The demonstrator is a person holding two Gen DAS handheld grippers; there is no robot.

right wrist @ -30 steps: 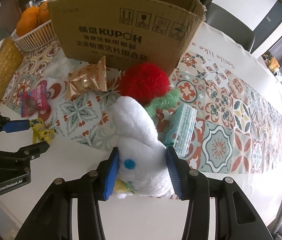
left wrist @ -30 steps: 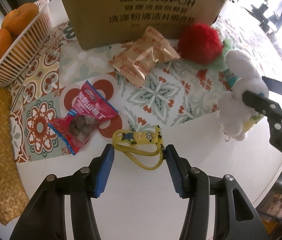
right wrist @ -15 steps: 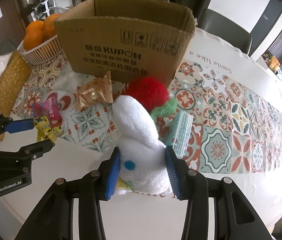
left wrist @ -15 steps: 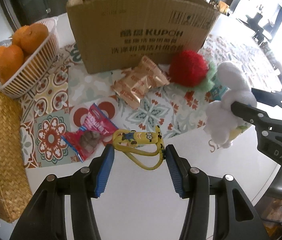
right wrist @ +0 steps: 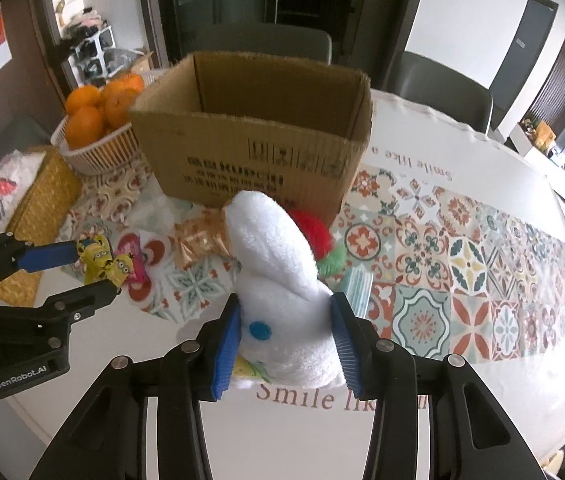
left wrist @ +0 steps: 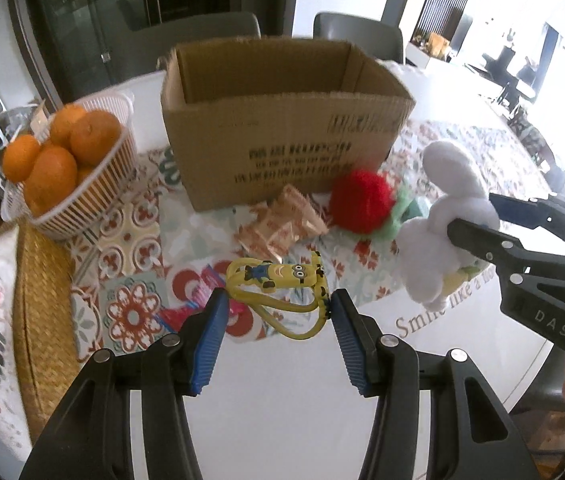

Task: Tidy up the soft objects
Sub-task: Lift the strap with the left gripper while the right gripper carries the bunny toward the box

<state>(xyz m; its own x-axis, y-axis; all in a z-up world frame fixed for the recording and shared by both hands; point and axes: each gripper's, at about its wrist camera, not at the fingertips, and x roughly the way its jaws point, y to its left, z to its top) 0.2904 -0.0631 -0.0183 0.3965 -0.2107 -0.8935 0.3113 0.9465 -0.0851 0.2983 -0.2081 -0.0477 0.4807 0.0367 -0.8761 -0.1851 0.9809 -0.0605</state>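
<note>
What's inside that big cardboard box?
Only the bare inner walls of the cardboard box show through its open top. Its front wall hides the bottom, so whether anything lies in it cannot be told.

The right gripper [right wrist: 284, 330] clamps a white plush [right wrist: 278, 276] below the open box [right wrist: 254, 148], while left of the box the left gripper [right wrist: 94, 268] grips a yellow toy [right wrist: 102, 262] above the bench [right wrist: 462, 380].

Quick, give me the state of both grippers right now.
Left gripper: shut on the yellow minion toy.
Right gripper: shut on the white plush toy.
</note>
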